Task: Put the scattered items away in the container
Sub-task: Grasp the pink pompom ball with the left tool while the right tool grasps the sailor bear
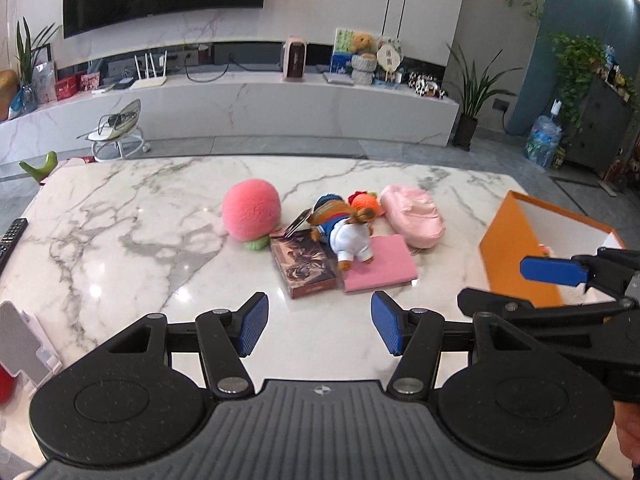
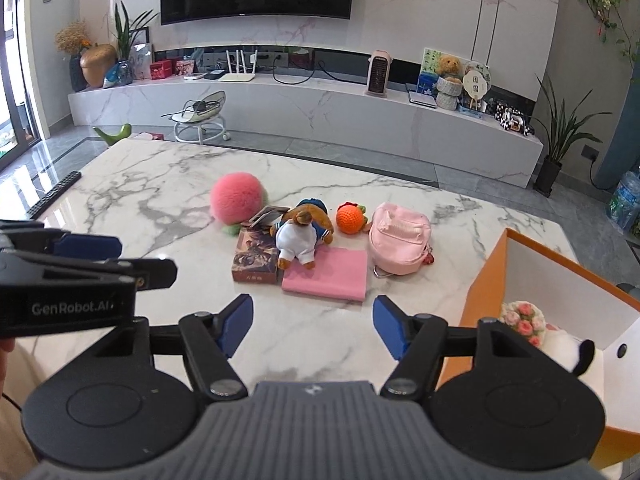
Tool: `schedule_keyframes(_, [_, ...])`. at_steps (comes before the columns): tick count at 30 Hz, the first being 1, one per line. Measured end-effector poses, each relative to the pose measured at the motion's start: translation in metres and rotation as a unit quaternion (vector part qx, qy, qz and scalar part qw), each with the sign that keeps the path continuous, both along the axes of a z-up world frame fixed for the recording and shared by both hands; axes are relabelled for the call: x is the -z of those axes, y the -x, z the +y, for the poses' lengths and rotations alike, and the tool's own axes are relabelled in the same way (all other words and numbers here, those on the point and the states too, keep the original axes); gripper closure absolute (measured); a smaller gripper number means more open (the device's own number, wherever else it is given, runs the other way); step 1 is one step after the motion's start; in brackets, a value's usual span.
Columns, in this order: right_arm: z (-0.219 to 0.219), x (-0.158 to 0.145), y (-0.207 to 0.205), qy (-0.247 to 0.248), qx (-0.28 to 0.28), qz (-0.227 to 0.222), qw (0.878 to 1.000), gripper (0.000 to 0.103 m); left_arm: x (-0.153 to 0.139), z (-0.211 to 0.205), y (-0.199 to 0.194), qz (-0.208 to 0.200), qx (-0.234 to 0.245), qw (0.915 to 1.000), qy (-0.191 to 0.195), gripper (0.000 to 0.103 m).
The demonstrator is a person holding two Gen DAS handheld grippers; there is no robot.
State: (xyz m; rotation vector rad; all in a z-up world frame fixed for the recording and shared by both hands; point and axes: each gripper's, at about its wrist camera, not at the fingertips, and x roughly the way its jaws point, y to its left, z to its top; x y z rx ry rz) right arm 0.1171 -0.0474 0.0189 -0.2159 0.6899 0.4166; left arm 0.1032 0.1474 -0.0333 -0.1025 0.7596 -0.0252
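With both left gripper (image 1: 319,326) & right gripper (image 2: 313,326) jaws open and empty, approx. in front of the flat pink book (image 2: 326,275) on the white marble counter (image 2: 160,200), approach low, then carry it right to the orange cardboard box (image 2: 486,280).

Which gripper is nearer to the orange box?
Right. The right gripper hangs open beside the orange box, which holds a white plush toy. The left gripper is open too, further off with the right one between it and the box.

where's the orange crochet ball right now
In the right wrist view, the orange crochet ball sits on the marble table behind the pink notebook, between the plush bear and the pink backpack.
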Motion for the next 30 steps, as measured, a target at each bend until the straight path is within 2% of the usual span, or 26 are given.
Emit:
schedule_keyframes(16, [0.038, 0.054, -0.108, -0.036, 0.032, 0.037, 0.998, 0.033, 0.055, 0.017, -0.096, 0.044, -0.01, 0.9978, -0.049, 0.036])
schedule_keyframes(22, [0.049, 0.071, -0.14, -0.05, 0.034, 0.043, 0.997, 0.033, 0.069, 0.029, -0.122, 0.027, -0.011, 0.9984, -0.049, 0.035])
schedule_keyframes(26, [0.054, 0.079, -0.156, -0.068, 0.035, 0.057, 0.995, 0.032, 0.075, 0.037, -0.134, 0.019, -0.017, 0.9977, -0.063, 0.03])
schedule_keyframes(30, [0.063, 0.088, -0.166, -0.074, 0.035, 0.065, 0.995, 0.03, 0.077, 0.049, -0.149, 0.012, -0.022, 0.9978, -0.062, 0.026])
